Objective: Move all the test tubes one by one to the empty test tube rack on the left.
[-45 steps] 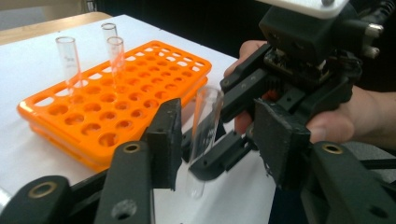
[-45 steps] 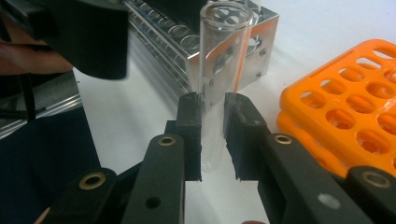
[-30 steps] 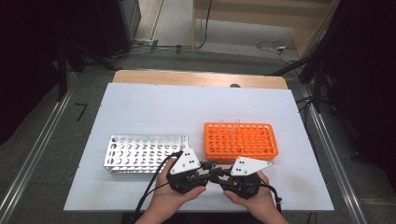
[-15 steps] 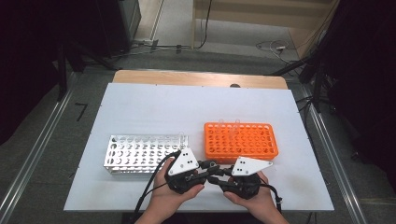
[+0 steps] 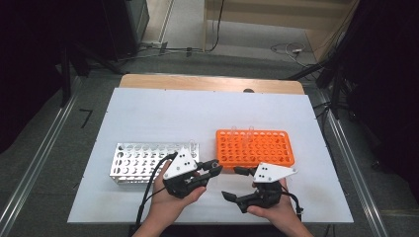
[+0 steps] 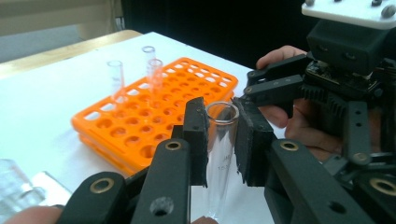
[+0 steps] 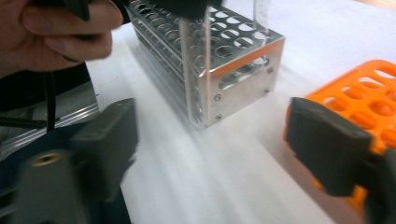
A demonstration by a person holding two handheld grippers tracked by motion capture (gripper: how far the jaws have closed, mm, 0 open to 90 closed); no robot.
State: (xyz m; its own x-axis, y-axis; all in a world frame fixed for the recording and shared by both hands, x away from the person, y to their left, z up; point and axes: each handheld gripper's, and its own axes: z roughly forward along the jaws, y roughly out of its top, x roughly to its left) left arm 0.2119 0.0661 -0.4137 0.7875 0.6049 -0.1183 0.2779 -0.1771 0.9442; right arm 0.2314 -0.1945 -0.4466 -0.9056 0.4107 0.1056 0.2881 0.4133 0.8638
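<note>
Your left gripper (image 6: 219, 140) is clamped on a clear glass test tube (image 6: 218, 154), pads pressing its sides just below the open rim, tube upright. Your right gripper (image 5: 238, 183) has just been opening and now stands wide with nothing between its jaws; it reads as a handover, right to left, already finished. In the high view the tube sits low at the front of the table, between the metal rack (image 5: 148, 160) and the orange rack (image 5: 254, 148), with the right gripper just beside it. In the right gripper view the tube hangs in front of the metal rack's corner, bottom end clear of the white table (image 5: 197, 113). Judging by that: pass done, placement left, and which rack it goes to I can't tell. Count: two racks, one metal, one orange. Three tubes (image 6: 150, 70) stand in the orange rack's far rows. One tube in your grip. At least one more stands in the metal rack; blur hides any others.
</note>
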